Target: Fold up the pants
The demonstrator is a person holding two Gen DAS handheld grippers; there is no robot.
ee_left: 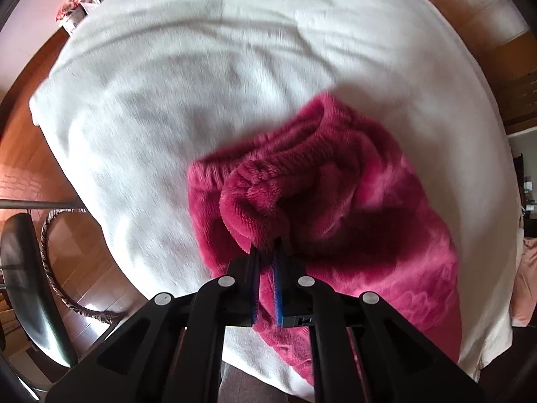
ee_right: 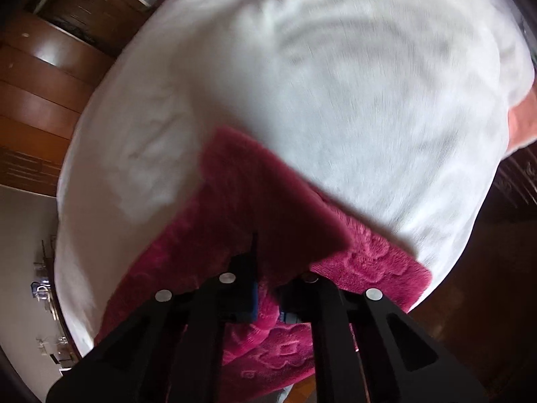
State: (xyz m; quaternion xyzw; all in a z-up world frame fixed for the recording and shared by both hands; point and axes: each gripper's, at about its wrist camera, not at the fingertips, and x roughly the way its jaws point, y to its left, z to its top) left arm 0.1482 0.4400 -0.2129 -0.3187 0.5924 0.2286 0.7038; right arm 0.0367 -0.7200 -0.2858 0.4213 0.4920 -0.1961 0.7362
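Note:
The magenta fleece pants [ee_left: 352, 208] lie on a table under a white cloth [ee_left: 201, 100]. In the left wrist view my left gripper [ee_left: 266, 252] is shut on a bunched fold near the ribbed waistband [ee_left: 302, 134] and holds it lifted above the rest of the fabric. In the right wrist view my right gripper [ee_right: 266, 252] is shut on another part of the pants [ee_right: 255, 201], with a lifted flap draped over its fingertips and hiding them. The rest of the fabric [ee_right: 369, 265] lies flat near the table's edge.
The white cloth [ee_right: 335, 84] covers the whole tabletop. A wooden floor [ee_left: 20, 154] surrounds the table. A black chair [ee_left: 27, 285] and a striped hoop [ee_left: 57, 268] stand at the left. Wooden cabinets [ee_right: 40, 77] are at the back left in the right wrist view.

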